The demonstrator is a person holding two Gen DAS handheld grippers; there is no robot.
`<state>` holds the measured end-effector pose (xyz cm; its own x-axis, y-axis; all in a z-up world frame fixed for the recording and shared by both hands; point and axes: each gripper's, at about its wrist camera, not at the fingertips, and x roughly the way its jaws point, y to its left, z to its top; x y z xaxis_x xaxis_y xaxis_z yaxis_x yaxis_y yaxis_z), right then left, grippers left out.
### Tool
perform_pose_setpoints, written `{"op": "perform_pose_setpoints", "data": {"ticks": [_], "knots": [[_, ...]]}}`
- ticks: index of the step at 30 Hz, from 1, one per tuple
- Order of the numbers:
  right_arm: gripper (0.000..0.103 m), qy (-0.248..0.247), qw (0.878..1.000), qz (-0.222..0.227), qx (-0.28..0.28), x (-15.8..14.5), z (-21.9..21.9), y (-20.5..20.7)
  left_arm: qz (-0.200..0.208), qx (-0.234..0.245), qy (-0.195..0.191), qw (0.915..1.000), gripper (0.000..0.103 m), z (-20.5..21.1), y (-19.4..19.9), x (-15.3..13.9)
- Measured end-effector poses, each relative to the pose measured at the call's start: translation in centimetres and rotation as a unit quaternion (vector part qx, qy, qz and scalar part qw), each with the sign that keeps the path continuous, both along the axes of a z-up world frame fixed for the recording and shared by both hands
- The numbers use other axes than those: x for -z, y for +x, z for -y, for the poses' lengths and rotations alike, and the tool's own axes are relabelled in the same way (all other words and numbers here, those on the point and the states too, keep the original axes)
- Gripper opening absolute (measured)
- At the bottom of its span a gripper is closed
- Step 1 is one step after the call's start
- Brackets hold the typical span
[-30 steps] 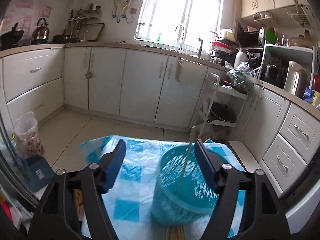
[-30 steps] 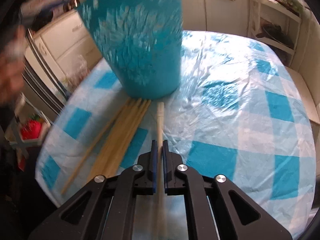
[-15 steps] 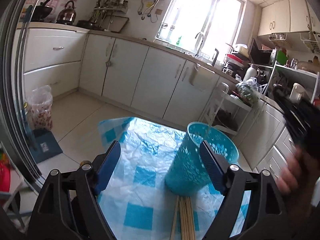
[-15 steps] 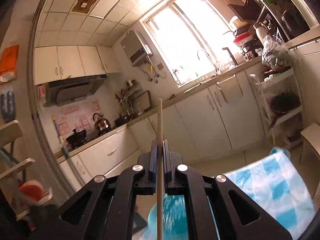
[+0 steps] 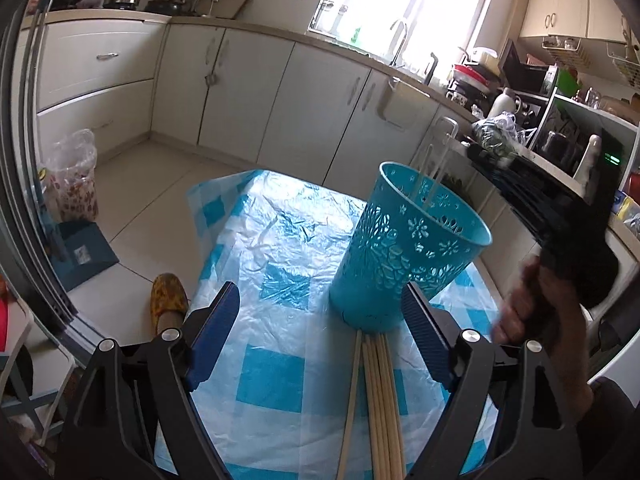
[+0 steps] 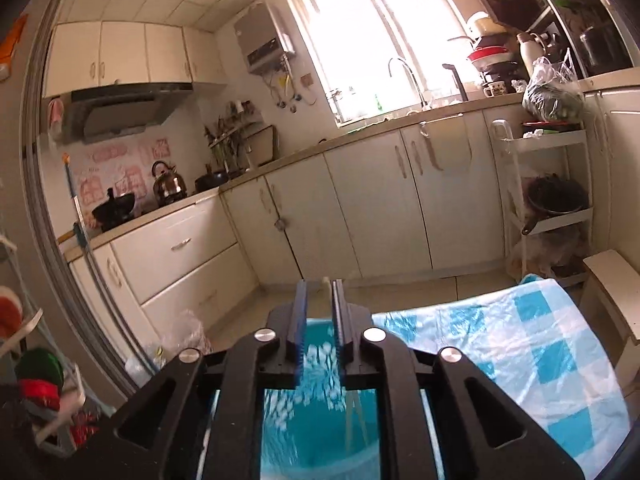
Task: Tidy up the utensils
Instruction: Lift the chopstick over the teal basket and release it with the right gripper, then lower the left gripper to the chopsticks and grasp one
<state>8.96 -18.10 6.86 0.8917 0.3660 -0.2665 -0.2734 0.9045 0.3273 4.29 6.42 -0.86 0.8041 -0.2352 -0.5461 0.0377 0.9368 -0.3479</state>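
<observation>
One or two chopsticks [image 5: 434, 184] seen in the cup [image 5: 404, 256]; a bundle [image 5: 380, 404] left just before it on the desk [image 5: 276, 376]. Left gripper [image 5: 320, 344] jaws spread, empty. Right gripper [image 6: 319, 332] jaws parted above the cup, nothing pinched.

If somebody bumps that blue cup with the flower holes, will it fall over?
Probably, quite easily. The blue cup is tall, narrower at its base than its rim, and already looks tilted. Its cut-out plastic wall suggests it is light. The plastic tablecloth beneath looks slick, so it might slide first.
</observation>
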Motion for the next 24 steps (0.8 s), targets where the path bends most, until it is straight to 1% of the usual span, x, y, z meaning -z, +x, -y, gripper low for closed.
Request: {"op": "perform_pose_setpoints", "data": {"ticks": [2,4,5,6,8,9,11,12,15,20,24], "knots": [[0.017,0.001,1.000,-0.004,-0.002,0.0,0.5,-1.7,-0.007,0.002,0.002,1.0000,0.079,0.1,0.2,0.3],[0.019,0.001,1.000,-0.022,0.000,0.8,1.1,-4.3,-0.014,0.004,0.005,0.9999,0.079,0.2,0.4,0.6],[0.019,-0.002,0.999,-0.045,-0.002,1.7,1.2,-5.6,-0.018,0.006,0.009,0.9998,0.079,0.3,0.5,0.8],[0.019,-0.013,0.997,-0.078,-0.005,3.0,1.0,-6.5,-0.022,0.007,0.012,0.9997,0.079,0.4,0.6,0.9],[0.019,-0.035,0.989,-0.144,-0.017,5.5,0.4,-7.3,-0.029,0.013,0.021,0.9993,0.079,0.8,0.7,1.2],[0.019,-0.042,0.983,-0.175,-0.025,7.0,0.2,-7.6,-0.033,0.016,0.026,0.9990,0.079,0.9,0.8,1.4],[0.017,-0.052,0.968,-0.241,-0.036,10.3,-0.5,-7.6,-0.044,0.023,0.036,0.9981,0.079,1.5,0.9,1.9],[0.016,-0.054,0.965,-0.253,-0.040,10.8,-0.8,-7.4,-0.048,0.025,0.039,0.9978,0.079,1.6,1.0,2.0],[0.016,-0.079,0.959,-0.268,-0.045,11.7,-2.1,-6.3,-0.064,0.031,0.055,0.9959,0.079,2.2,0.9,3.0],[0.016,-0.100,0.952,-0.286,-0.045,12.7,-3.7,-4.1,-0.081,0.037,0.067,0.9938,0.079,2.3,1.0,3.9],[0.015,-0.120,0.951,-0.282,-0.043,12.8,-4.1,-4.1,-0.090,0.042,0.077,0.9921,0.079,2.4,1.3,4.4]]}}
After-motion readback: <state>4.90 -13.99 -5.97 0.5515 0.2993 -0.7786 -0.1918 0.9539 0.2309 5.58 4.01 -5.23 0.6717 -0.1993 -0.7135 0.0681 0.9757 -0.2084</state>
